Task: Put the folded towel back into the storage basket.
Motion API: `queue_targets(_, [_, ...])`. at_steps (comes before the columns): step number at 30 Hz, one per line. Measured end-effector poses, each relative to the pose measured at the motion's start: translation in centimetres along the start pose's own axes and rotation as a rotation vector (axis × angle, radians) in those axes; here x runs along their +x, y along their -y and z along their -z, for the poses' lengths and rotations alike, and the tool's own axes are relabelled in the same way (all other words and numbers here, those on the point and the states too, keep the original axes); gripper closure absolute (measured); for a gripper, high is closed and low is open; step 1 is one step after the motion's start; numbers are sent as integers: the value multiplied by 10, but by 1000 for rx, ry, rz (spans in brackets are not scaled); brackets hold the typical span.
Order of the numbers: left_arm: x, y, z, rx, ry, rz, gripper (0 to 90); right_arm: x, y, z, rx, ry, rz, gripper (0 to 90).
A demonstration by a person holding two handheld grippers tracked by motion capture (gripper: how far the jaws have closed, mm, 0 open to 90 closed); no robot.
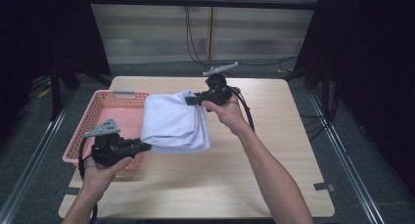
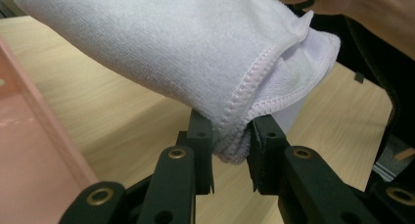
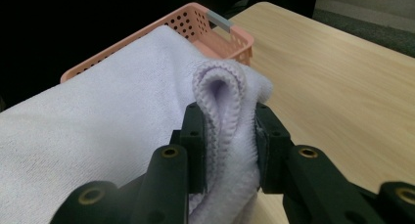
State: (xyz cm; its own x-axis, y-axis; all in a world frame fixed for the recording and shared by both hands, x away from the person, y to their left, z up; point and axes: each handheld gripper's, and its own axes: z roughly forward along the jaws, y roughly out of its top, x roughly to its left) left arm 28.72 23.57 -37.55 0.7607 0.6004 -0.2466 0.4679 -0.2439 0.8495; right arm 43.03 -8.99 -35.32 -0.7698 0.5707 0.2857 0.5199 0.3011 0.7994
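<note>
High view: A person at a pale wooden table [image 1: 274, 175] held a folded white towel [image 1: 173, 123] aloft between two handheld grippers. The left gripper [image 1: 142, 146] bit the near corner at about 7 o'clock of the cloth; the right gripper [image 1: 190, 100] bit the far corner at about 1 o'clock.
Towel's long axis: It ran from 7 to 1 o'clock, near-left to far-right, sagging over the right rim of a pink perforated basket [image 1: 105, 111].
Left gripper view: The left gripper [image 2: 230, 145] had its jaws nearly closed, pinching the stitched hem of the towel [image 2: 171, 48], which spread away toward 12 o'clock; the basket wall [image 2: 29, 136] lay at 9 o'clock.
Right gripper view: The right gripper [image 3: 225, 136] had its jaws clamped on a doubled fold of the towel [image 3: 88, 136], the basket [image 3: 205, 26] beyond at 12 o'clock.
Key relation: The basket lay left of the towel, nearer the left hand [image 1: 100, 172]; any lowering into it would likely swing the cloth toward 9 o'clock.
</note>
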Motion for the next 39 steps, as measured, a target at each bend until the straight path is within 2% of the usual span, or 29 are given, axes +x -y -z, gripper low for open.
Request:
queue_targets(3, [6, -3, 11, -19, -19, 1, 744, 3, -9, -7, -21, -14, -29, 705])
queue_targets(8, [17, -4, 26, -19, -49, 8, 744, 12, -23, -22, -9, -17, -20, 705])
queue_targets(16, [37, 3, 49, -33, -81, 48, 744, 28, -40, -45, -2, -20, -11, 705])
queue_targets(19, [43, 5, 57, -33, -96, 51, 743, 33, -44, -55, 0, -22, -14, 705])
queue_targets(20, [47, 7, 60, -32, -93, 56, 744, 34, -45, -58, 4, -18, -14, 705])
queue_targets(22, [53, 9, 64, -31, -117, 72, 744, 37, -47, -66, 5, -14, -27, 705])
queue_targets(24, [59, 11, 70, -33, -124, 82, 744, 41, -49, -75, 12, -8, -28, 706])
queue_targets(35, [82, 22, 98, -30, -181, 132, 746, 61, -59, -110, 24, -9, -34, 706])
queue_targets(39, [91, 24, 104, -12, -207, 139, 747, 67, -60, -120, 22, 0, -32, 707])
